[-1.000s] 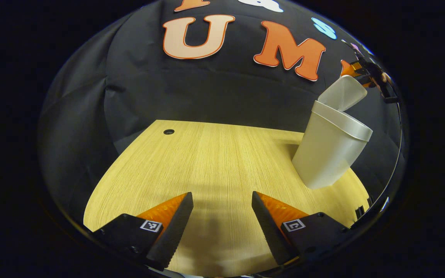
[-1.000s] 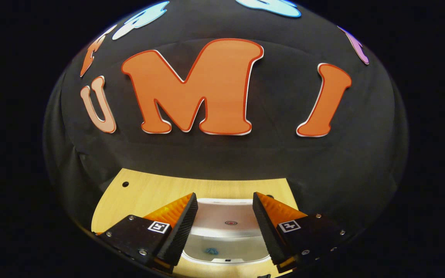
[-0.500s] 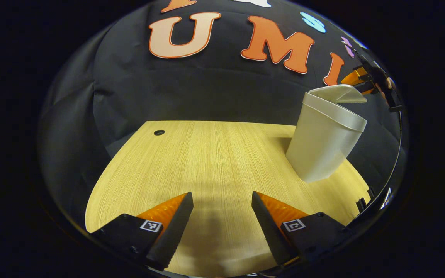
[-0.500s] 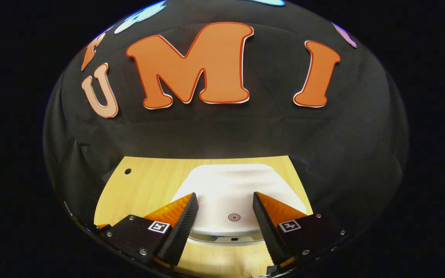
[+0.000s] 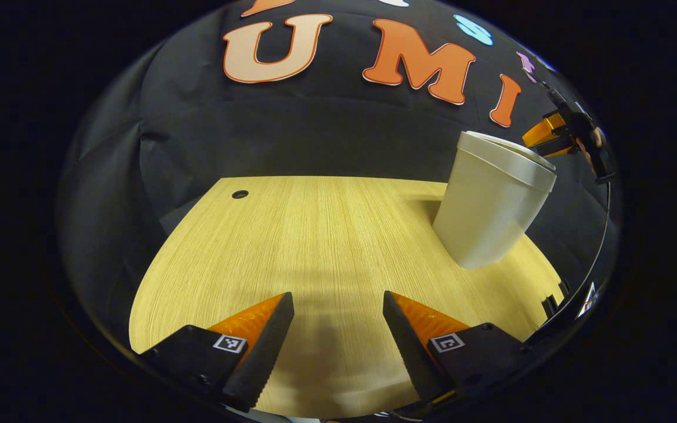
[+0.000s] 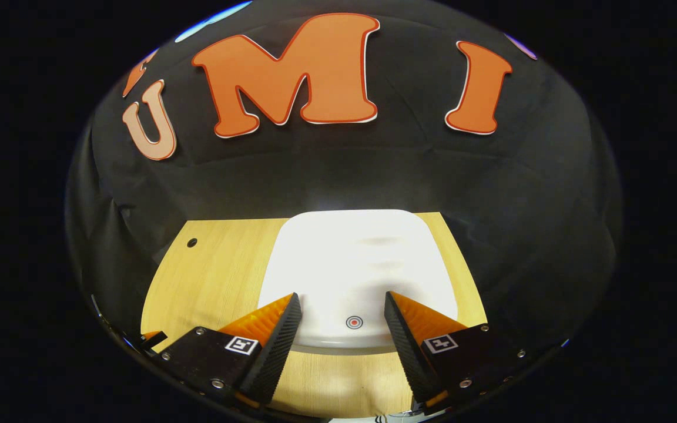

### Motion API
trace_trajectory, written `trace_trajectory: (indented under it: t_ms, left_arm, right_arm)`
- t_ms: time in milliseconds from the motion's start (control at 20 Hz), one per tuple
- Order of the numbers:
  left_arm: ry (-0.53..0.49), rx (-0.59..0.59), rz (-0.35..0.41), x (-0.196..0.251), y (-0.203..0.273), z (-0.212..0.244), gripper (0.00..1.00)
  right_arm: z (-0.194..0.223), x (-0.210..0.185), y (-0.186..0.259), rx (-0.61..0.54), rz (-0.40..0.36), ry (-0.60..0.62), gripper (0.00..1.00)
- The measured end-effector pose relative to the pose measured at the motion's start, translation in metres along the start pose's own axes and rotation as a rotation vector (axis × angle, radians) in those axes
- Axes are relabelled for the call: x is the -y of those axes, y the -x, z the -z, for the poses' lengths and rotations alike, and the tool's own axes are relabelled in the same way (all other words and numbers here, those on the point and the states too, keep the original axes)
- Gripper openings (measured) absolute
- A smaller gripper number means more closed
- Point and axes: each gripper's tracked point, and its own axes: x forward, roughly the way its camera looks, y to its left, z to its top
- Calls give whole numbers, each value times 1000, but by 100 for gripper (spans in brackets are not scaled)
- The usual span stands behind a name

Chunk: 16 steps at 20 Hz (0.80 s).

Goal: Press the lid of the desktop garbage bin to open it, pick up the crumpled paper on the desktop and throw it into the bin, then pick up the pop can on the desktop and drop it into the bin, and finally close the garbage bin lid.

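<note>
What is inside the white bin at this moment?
That cannot be seen. The lid lies flat over the bin and covers the opening, so any contents are hidden. On top only a small round mark shows, between the open fingers of the right gripper.

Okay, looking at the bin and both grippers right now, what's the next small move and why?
Probably lift the right gripper up and away from the bin. The lid lies flat over the rim, the wooden desk bears no paper or can, and both grippers are open, the left gripper holding nothing.
</note>
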Motion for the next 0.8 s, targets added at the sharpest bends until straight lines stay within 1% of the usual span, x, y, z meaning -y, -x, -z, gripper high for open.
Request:
trace_trajectory:
  t_ms: [100, 200, 300, 500, 650, 800]
  left_arm:
    - [-7, -1, 6, 0, -1, 0, 98]
    - [-6, -4, 9, 1, -1, 1, 98]
    - [-1, -13, 11, 1, -2, 1, 98]
    - [15, -18, 14, 2, -4, 1, 98]
    - [24, -25, 26, 3, -3, 1, 98]
    - [17, -34, 40, 4, -3, 3, 98]
  right_arm:
    - [10, 1, -1, -38, 6, 32, 87]
    - [10, -1, -1, -33, 11, 66, 88]
    - [10, -2, -1, -48, 9, 56, 88]
    - [11, -2, -3, -101, -31, 47, 88]
    - [14, -2, -5, -136, -53, 109, 88]
    - [14, -2, -4, -166, -65, 116, 87]
